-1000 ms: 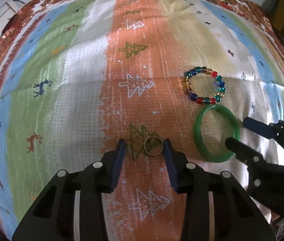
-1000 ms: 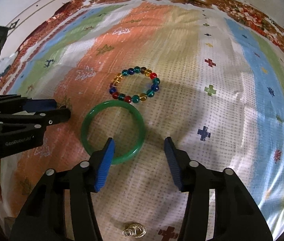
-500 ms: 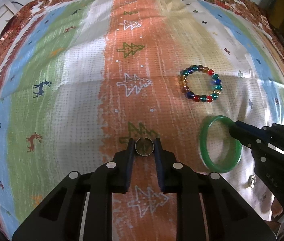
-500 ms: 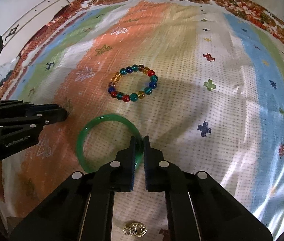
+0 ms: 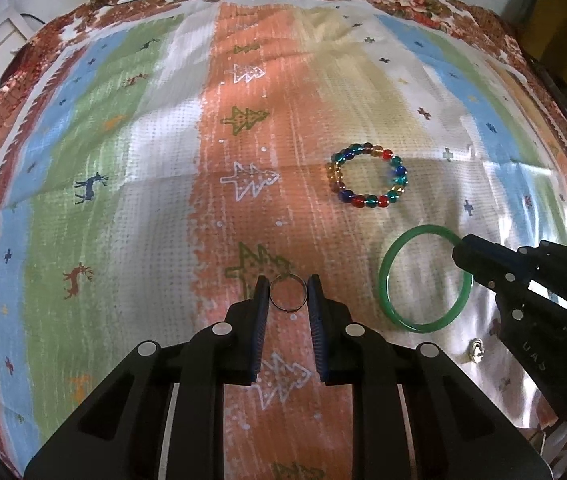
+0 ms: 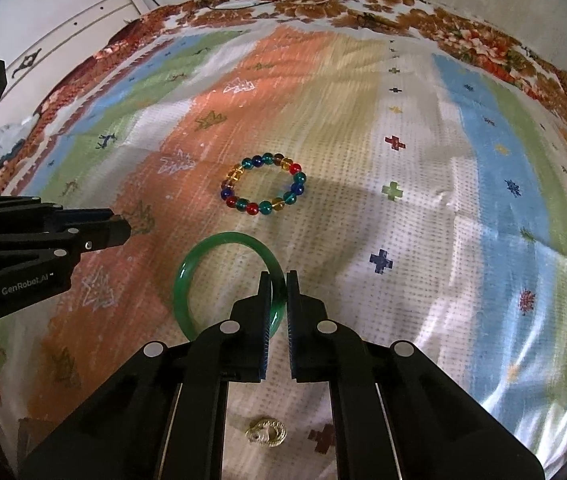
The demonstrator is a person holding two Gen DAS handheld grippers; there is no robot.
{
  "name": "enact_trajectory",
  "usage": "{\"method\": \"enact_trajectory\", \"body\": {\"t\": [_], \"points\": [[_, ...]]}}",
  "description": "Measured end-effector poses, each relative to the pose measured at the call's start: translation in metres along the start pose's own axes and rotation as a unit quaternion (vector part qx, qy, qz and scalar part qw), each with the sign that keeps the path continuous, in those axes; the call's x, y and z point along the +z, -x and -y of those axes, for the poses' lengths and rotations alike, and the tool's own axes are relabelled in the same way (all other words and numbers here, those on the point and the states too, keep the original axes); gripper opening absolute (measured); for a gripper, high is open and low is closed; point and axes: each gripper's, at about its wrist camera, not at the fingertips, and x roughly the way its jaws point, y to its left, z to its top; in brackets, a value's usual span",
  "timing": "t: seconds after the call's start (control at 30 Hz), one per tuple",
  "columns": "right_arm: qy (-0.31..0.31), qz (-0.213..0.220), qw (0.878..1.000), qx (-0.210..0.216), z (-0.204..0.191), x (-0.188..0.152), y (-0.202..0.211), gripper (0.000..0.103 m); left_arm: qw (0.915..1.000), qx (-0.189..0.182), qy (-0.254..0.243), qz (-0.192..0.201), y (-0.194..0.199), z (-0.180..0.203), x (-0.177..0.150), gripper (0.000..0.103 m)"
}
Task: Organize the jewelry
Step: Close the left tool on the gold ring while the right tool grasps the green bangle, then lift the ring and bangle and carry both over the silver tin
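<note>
Both grippers have lifted: the left gripper (image 5: 288, 294) pinches the thin, light metal ring (image 5: 288, 295) across its width; the right gripper (image 6: 278, 294) clamps the stiff, slippery green glassy bangle (image 6: 187, 280) (fragile, probably) above the patterned cloth (image 6: 403, 152).

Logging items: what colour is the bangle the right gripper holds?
Green bangle, translucent and jade-like, clearest in the right wrist view, pinched in the right gripper.
</note>
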Motion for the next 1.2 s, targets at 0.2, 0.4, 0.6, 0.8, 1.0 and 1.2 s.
{"method": "enact_trajectory", "body": {"t": [0.2,0.4,0.6,0.8,1.0,1.2], "points": [[0.01,0.023,1.0,-0.006,-0.006,-0.005,0.019,0.008,0.9999,-0.006,0.002,0.011,0.013,0.002,-0.006,0.019],[0.006,0.04,0.999,-0.009,-0.004,-0.009,0.037,0.008,0.9997,-0.01,-0.001,0.023,0.026,0.006,-0.011,0.019],[0.005,0.056,0.998,-0.009,-0.006,-0.012,0.052,0.008,0.9994,-0.009,-0.004,0.034,0.037,0.011,-0.019,0.019],[0.005,0.071,0.997,-0.008,-0.007,-0.016,0.065,0.008,0.9989,-0.011,-0.003,0.045,0.049,0.016,-0.027,0.019],[0.003,0.081,0.997,-0.009,-0.008,-0.022,0.077,0.008,0.9983,-0.013,-0.003,0.057,0.058,0.019,-0.034,0.019],[0.002,0.093,0.996,-0.005,-0.011,-0.029,0.09,0.008,0.9974,-0.014,-0.004,0.071,0.069,0.021,-0.042,0.019]]}}
